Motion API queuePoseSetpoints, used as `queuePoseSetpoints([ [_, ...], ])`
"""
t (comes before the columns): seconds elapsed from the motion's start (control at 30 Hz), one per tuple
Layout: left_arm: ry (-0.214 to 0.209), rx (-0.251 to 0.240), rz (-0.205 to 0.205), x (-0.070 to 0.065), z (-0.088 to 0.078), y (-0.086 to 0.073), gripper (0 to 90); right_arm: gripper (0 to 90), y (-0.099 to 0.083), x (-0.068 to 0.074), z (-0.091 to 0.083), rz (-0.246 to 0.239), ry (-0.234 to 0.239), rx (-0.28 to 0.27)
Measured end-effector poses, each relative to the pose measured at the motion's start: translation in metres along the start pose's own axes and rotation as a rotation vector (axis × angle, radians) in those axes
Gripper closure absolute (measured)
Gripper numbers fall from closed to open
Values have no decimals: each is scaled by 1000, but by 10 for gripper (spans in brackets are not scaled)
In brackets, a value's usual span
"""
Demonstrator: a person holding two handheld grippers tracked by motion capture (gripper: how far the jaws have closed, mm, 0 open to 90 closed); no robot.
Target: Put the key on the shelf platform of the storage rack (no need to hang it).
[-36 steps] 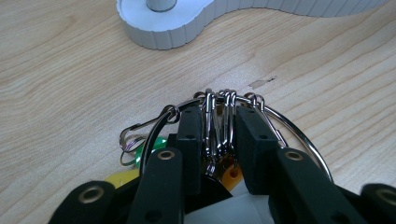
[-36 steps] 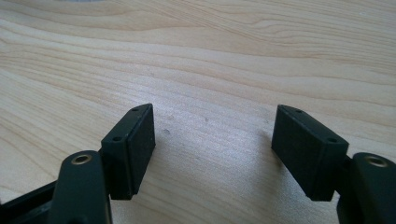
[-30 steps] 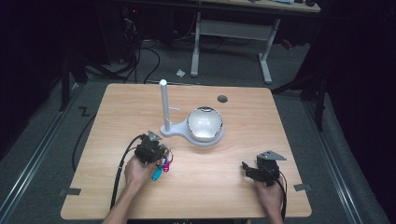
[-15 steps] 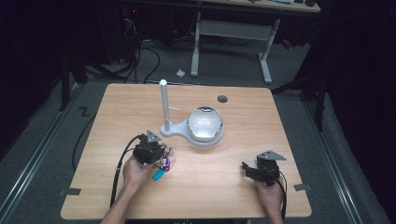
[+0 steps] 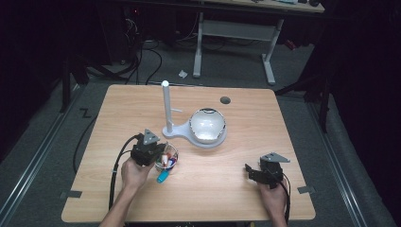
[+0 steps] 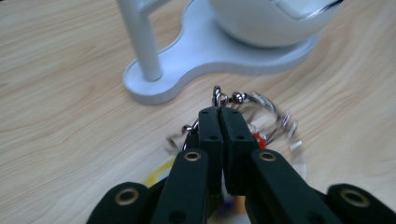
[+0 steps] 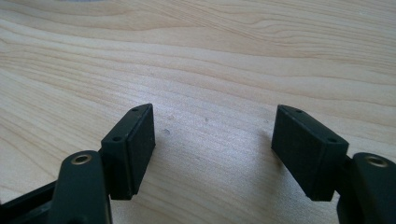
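A bunch of metal rings with coloured tags [image 5: 167, 160] lies on the wooden table in front of a white stand. A blue tag [image 5: 162, 177] trails from the bunch toward the person. My left gripper [image 5: 160, 154] is over the bunch. In the left gripper view the left gripper [image 6: 219, 112] is shut on a small metal clasp [image 6: 217, 95] joined to a blurred key ring [image 6: 264, 105]. My right gripper [image 5: 253, 171] rests near the table's front right, and in its own view the right gripper [image 7: 219, 140] stands open over bare wood.
The white stand has a flat base [image 5: 182, 134], an upright post [image 5: 166, 101] and a shiny round bowl [image 5: 207, 125], just beyond the bunch. A dark round hole [image 5: 225, 100] sits near the table's far edge. Bare wood lies between the two grippers.
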State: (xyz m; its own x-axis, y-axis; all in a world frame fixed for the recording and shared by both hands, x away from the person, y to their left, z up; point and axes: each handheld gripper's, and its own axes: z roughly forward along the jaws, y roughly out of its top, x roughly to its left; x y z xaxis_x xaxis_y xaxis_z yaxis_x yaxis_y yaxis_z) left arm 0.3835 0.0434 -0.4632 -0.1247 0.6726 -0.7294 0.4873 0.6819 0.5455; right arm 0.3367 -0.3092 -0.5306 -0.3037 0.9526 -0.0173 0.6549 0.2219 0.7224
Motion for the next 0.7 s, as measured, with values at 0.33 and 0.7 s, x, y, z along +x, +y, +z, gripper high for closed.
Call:
queuePoseSetpoints([
  [0.33,-52,1,32,-13,-20,5,883,304,0,0,0,0,0,0],
  [0.7,-137,27,21,-35,-44,18,884,304,0,0,0,0,0,0],
])
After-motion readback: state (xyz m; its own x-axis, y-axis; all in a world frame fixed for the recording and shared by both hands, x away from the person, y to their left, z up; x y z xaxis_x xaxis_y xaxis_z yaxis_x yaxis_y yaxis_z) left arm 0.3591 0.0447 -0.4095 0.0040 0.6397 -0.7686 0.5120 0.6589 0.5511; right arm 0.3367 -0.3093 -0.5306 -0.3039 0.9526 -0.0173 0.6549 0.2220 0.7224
